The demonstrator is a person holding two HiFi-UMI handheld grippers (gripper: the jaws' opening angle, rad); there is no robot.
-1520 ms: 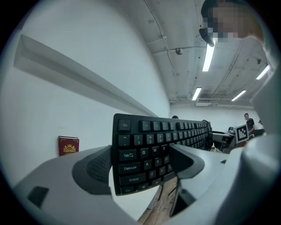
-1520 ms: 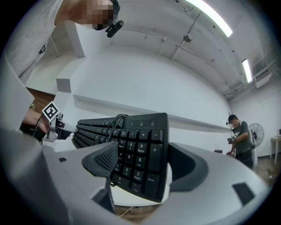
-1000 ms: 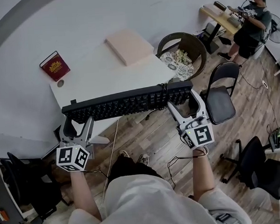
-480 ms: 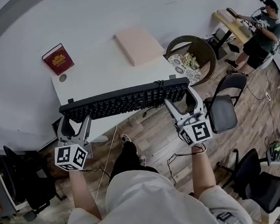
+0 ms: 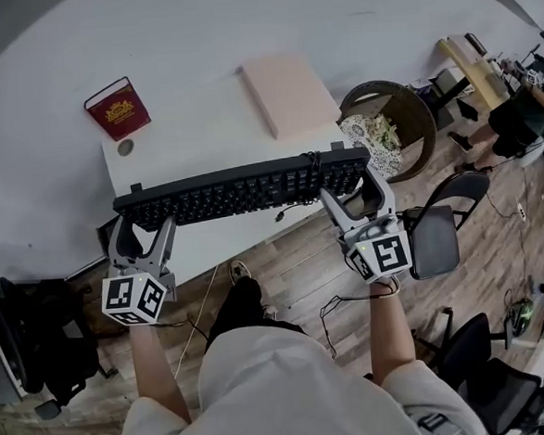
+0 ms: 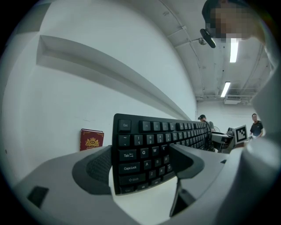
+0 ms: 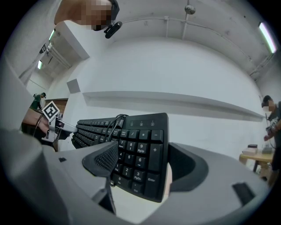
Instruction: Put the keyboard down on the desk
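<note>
Black keyboard (image 5: 242,191) at white desk (image 5: 201,133) near edge, left gripper (image 5: 145,228) clamping its Esc, Tab, Caps Lock end, right gripper (image 5: 352,192) clamping the Enter, PgUp end

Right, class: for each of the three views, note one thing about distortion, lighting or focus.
Head view: soft, even light, only faint shadows; the desk edges bow slightly. Left gripper view: heavy fisheye, black corners, the wall ledge curves, ceiling strip lights glare, yet the keyboard legends are sharp. Right gripper view: same round vignette; numpad keys readable.
</note>
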